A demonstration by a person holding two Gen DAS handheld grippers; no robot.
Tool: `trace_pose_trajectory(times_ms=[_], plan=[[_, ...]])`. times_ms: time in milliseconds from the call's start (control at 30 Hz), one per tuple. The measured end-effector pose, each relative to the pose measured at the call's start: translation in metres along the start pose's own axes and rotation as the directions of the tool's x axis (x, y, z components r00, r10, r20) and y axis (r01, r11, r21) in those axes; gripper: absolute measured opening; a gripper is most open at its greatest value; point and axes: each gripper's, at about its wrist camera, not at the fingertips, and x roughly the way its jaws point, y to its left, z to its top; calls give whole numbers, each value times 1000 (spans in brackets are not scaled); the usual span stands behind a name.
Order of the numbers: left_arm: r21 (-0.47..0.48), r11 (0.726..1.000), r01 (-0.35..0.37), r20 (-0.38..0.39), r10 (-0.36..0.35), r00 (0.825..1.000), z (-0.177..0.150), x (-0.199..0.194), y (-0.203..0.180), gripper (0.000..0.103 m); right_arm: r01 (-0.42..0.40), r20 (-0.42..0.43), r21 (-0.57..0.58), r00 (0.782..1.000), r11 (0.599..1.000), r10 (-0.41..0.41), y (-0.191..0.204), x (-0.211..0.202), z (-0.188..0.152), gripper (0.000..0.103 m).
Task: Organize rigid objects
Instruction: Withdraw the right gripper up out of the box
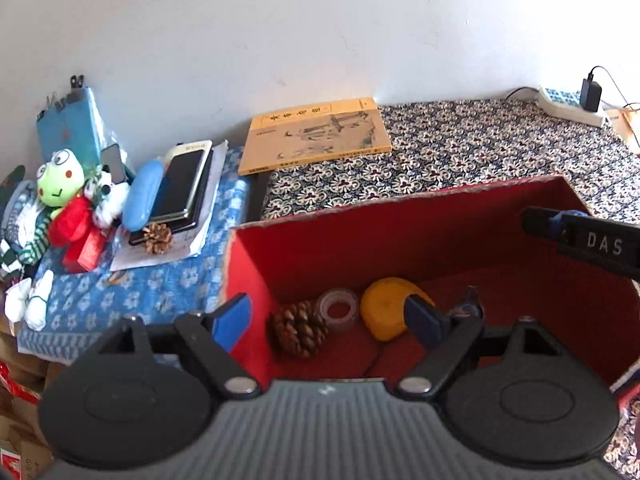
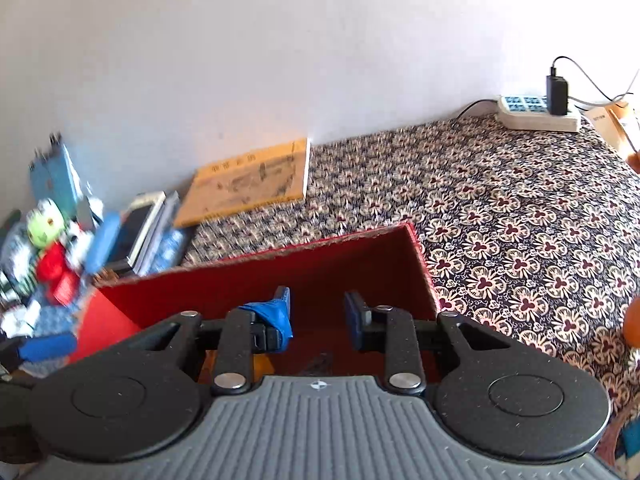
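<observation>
White wall behind a patterned cloth (image 2: 520,220); red box (image 1: 440,240) at lower centre of frame. Inside, lower left: pinecone (image 1: 298,334), tape roll (image 1: 338,310), yellow fruit (image 1: 386,308). Left gripper (image 1: 328,320) spread wide over the box wall, empty; right gripper (image 2: 318,314) parted above the box, empty.

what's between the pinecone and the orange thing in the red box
A clear tape roll sits between the pinecone and the orange thing on the red box floor, in the left wrist view.

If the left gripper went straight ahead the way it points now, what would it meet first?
Probably the clear tape roll on the floor of the red box, lying between its open fingers, beside the pinecone and yellow fruit; depth is uncertain.
</observation>
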Motion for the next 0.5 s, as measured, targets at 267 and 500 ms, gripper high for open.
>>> trace_pose_trajectory(times_ms=[267,500], plan=[[-37,997,62,24,-61,998,-13,-39,11,86,-61,114,-21,992,998,63,3,-48,-7,13],[-1,998,59,33,-58,998,-32,-61,7,86,-119,96,-68,987,991,125,7,-74,-21,13]])
